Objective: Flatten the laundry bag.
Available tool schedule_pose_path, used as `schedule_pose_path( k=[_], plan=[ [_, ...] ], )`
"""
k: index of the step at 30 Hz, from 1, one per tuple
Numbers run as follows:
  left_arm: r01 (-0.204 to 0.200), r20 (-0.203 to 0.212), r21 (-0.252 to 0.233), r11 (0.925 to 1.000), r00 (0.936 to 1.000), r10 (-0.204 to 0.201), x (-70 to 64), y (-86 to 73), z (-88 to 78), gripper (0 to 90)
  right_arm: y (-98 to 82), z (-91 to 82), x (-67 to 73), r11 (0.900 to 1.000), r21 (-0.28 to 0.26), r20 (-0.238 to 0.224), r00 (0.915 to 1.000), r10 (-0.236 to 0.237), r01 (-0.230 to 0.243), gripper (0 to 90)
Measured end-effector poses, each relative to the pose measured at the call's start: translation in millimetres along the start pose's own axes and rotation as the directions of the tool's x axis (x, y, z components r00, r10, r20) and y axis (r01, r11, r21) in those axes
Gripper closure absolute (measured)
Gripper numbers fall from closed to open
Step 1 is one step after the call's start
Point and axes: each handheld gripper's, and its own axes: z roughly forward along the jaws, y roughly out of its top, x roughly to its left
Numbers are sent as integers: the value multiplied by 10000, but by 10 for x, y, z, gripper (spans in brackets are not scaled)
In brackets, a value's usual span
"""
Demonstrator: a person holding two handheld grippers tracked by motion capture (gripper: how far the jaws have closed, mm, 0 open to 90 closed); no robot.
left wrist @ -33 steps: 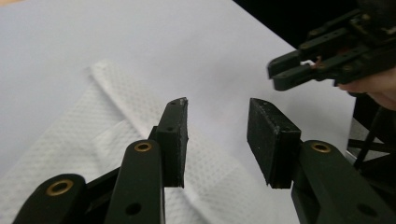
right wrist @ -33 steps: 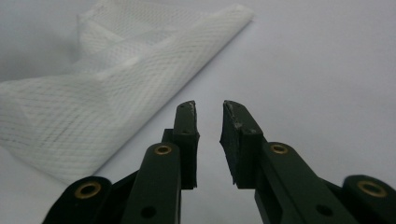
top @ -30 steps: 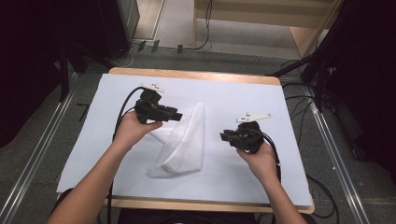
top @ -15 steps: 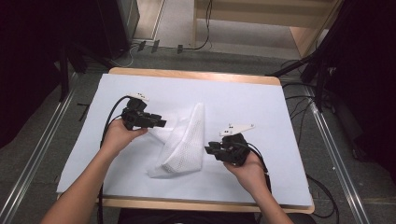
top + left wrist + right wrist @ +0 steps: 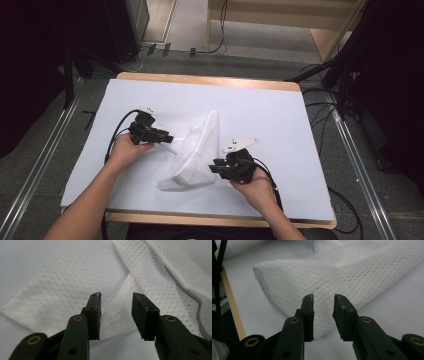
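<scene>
Both your grippers flank the white mesh cloth [image 5: 197, 150], mid tabletop [image 5: 280, 115].
Left gripper [image 5: 167, 138] at the cloth's 9 o'clock, jaws apart, just been closing, cloth edge between them unpinched. Right gripper [image 5: 214, 167] at its 4 o'clock, jaws apart, just been opening, folded corner in the gap.

Both forearms reach in; the left gripper [image 5: 167, 138] closing, right gripper [image 5: 214, 167] opening, jaws apart.

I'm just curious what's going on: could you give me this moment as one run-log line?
left gripper: open, closing, at mesh cloth | right gripper: open, opening, at cloth's folded corner | cloth: folded on white table cover, not gripped
</scene>
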Motion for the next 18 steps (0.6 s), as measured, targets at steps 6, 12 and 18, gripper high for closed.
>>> schedule_pose_path(
  k=[6, 12, 18],
  plan=[
    [499, -79, 345, 9982, 9987, -496, 11, -13, 62, 835, -38, 160, 15, 9998, 203, -165, 9998, -81, 84, 611],
    [530, 50, 417, 9977, 9986, -533, 19, -12, 70, 900, -35, 242, 63, 9994, 278, -391, 9991, -177, 188, 570],
    [695, -54, -35, 9976, 9976, -695, 40, 31, 72, 900, -7, 285, 141, 9987, 223, -583, 9973, -444, 457, 597]
  ],
)
